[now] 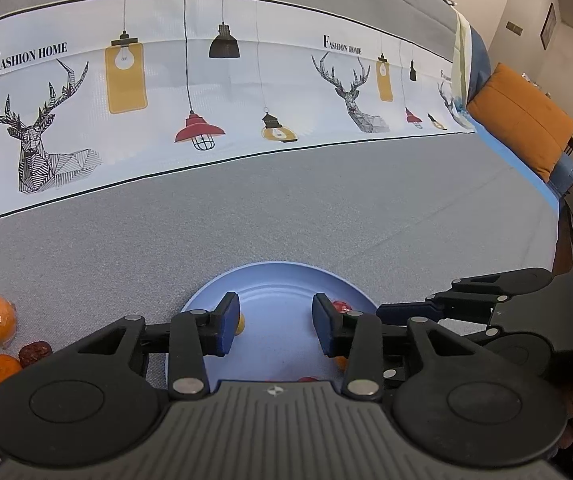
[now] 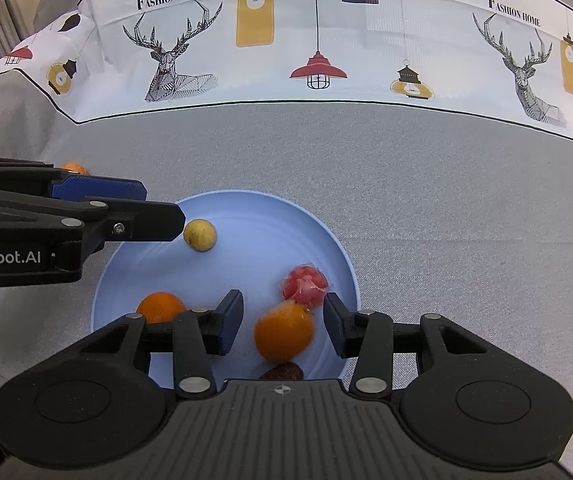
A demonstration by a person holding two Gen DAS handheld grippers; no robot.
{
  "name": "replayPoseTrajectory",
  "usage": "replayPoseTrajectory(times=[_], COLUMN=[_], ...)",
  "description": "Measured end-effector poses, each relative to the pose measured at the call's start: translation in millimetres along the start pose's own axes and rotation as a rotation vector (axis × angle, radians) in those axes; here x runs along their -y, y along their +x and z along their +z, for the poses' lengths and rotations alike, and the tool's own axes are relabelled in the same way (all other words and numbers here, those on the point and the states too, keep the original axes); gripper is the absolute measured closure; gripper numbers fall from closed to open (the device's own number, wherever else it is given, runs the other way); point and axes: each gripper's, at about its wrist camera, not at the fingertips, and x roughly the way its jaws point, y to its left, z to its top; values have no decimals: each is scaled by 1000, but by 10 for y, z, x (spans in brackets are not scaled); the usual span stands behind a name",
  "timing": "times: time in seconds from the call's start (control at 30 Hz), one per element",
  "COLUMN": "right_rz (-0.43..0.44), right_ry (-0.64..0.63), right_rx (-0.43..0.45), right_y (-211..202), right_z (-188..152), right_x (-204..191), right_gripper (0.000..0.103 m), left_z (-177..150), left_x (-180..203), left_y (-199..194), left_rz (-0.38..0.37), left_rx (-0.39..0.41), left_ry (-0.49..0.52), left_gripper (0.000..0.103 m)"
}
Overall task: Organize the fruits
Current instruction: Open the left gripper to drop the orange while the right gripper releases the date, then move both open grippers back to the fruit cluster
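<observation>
Blue plate (image 2: 326,240) is sitting on the grey tabletop (image 2: 446,200), holding a yellow fruit (image 2: 200,234), a red fruit (image 2: 305,285) and two oranges. Right gripper (image 2: 282,322) fingers are standing apart around one orange (image 2: 284,332), not touching it. Left gripper (image 1: 275,322) fingers are apart, empty, above the plate.

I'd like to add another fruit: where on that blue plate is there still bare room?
The blue plate's far middle, between the yellow fruit and the red fruit, is bare. The near side is crowded: two oranges, a dark date, and the right gripper.
</observation>
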Motion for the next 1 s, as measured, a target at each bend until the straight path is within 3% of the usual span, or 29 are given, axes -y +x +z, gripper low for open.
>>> replayPoseTrajectory(times=[0.3,0.53,1.0], right_rz=[-12,-9,17], right_ry=[0,-8,-31], right_rx=[12,21,23], right_y=[-9,11,58], right_z=[0,35,79], right_x=[-39,-108,-304], right_gripper=[57,57,60], left_z=[3,14,5], left_x=[1,-57,-137], left_y=[-5,-31,-97], left_rz=[-1,15,39], left_rx=[-7,-10,-10], left_ry=[11,-1,-13], left_gripper=[59,71,71])
